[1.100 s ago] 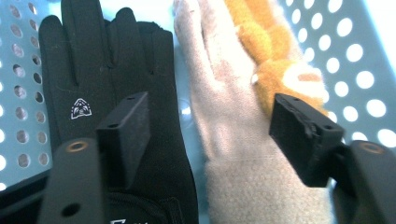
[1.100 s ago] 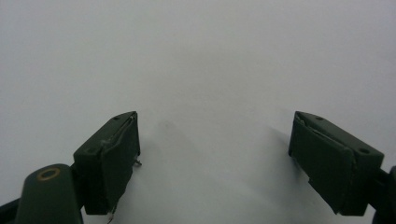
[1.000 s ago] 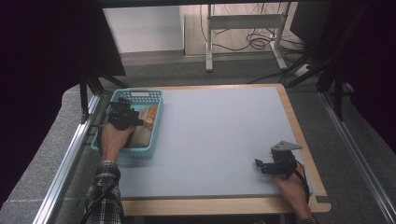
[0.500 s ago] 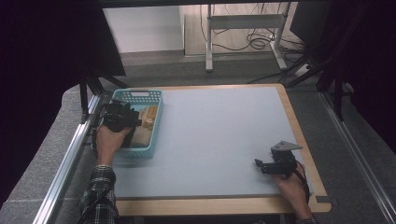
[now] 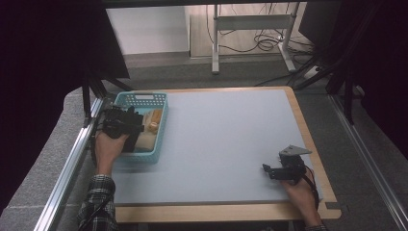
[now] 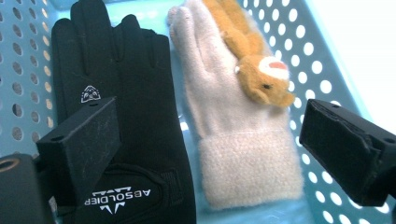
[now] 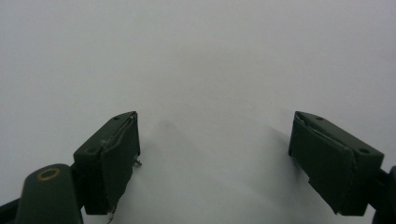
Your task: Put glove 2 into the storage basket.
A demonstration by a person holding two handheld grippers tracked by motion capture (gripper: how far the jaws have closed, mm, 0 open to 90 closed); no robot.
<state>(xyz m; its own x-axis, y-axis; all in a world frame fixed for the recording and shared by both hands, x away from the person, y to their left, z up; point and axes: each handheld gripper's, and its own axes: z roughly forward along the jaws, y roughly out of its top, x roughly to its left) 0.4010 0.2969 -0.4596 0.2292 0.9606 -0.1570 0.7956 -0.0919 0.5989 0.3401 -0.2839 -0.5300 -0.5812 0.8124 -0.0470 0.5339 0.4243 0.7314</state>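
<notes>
Left gripper (image 6: 210, 154) jaws just opening, now wide apart, nothing clamped. Cream glove (image 6: 233, 126) lies flat below between them (black glove (image 6: 135, 107) alongside) in basket (image 6: 322, 60): likely released. Right gripper (image 7: 215, 163) agape, idle.

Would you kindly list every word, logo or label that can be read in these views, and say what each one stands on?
"ABSOLDIER", white capitals, upside down in the left gripper view, on the cuff of the black glove.
A small white emblem on the back of that glove: a sign, no letters I can read.
The beige knitted glove, its brown plush animal and the blue basket: no text.
The high view and right gripper view: no text.
</notes>
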